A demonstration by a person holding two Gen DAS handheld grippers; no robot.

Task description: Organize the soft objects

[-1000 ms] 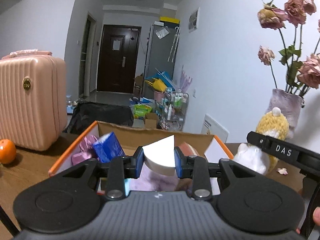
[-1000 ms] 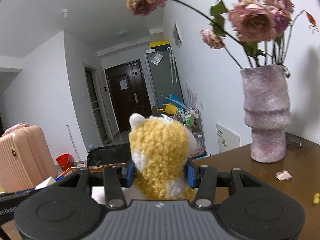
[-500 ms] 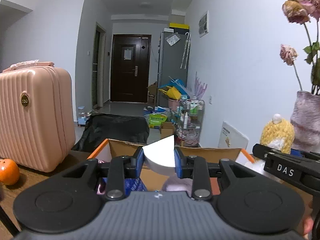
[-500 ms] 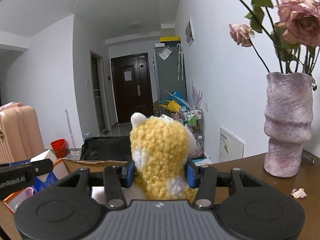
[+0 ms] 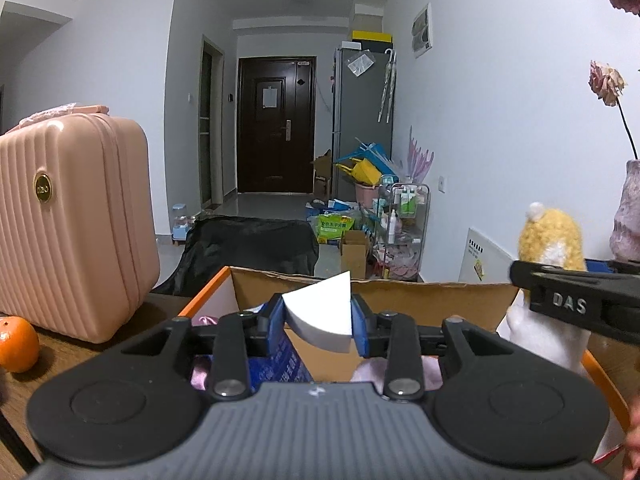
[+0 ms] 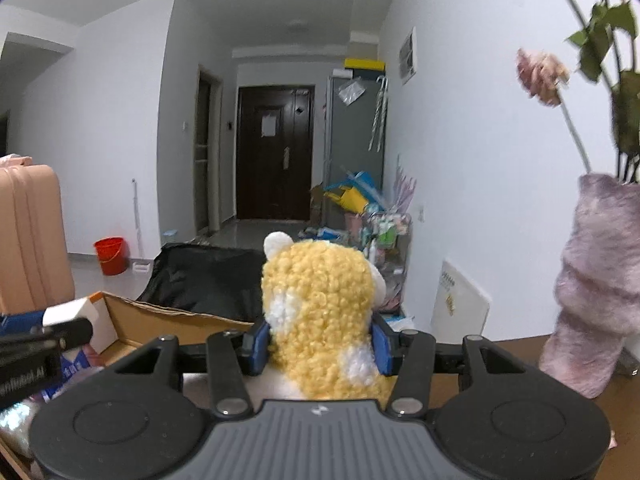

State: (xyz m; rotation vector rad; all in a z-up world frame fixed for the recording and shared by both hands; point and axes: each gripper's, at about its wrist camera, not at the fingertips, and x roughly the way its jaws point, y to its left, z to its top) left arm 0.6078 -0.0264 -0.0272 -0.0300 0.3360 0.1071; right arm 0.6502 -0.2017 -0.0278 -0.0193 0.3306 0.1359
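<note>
The yellow plush toy (image 6: 324,316) sits between the blue pads of the right gripper (image 6: 320,346), whose jaws have just been opening a little and hardly press it now, while the left gripper (image 5: 318,322) has also just loosened slightly around a white foam wedge (image 5: 322,314) that is between its pads. Both are over the cardboard box (image 5: 400,300), so I judge this as the release step, and next the jaws must open wider. The far box wall is at 12 o'clock, the vase (image 6: 592,288) at 3 o'clock and the pink suitcase (image 5: 72,220) at 9 o'clock.
</note>
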